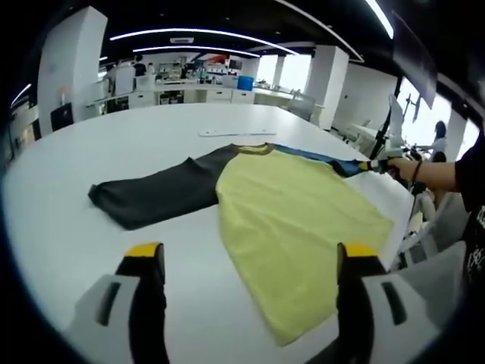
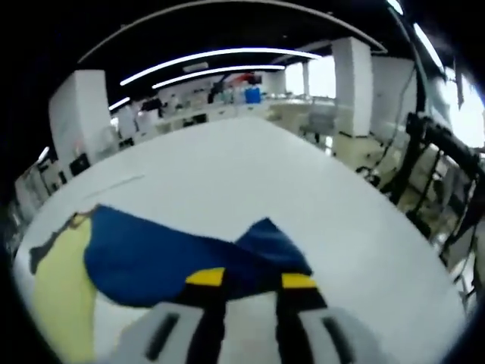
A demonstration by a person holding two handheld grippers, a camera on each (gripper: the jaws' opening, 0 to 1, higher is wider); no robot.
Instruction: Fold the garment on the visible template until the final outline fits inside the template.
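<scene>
shirt (image 1: 295, 205) lay flat on white surface (image 1: 136, 144) | right tool (image 2: 251, 282) pinched blue sleeve (image 2: 189, 254) | left tool (image 1: 250, 258) wide, hovering near hem | step: first sleeve fold | next: carry sleeve over yellow body

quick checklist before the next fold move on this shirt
1. Right gripper has the blue sleeve: ok, jaws look shut on it.
2. Left gripper free: ok, open above the table, holding nothing.
3. Shirt lying flat: mostly ok, yellow body spread, dark sleeve stretched out.
4. Whole shirt in view: ok in the left gripper view.
5. Template outline located: cannot tell, no clear outline on the table.
6. Blue sleeve's fold path clear: ok, nothing lying on the yellow body.
</scene>
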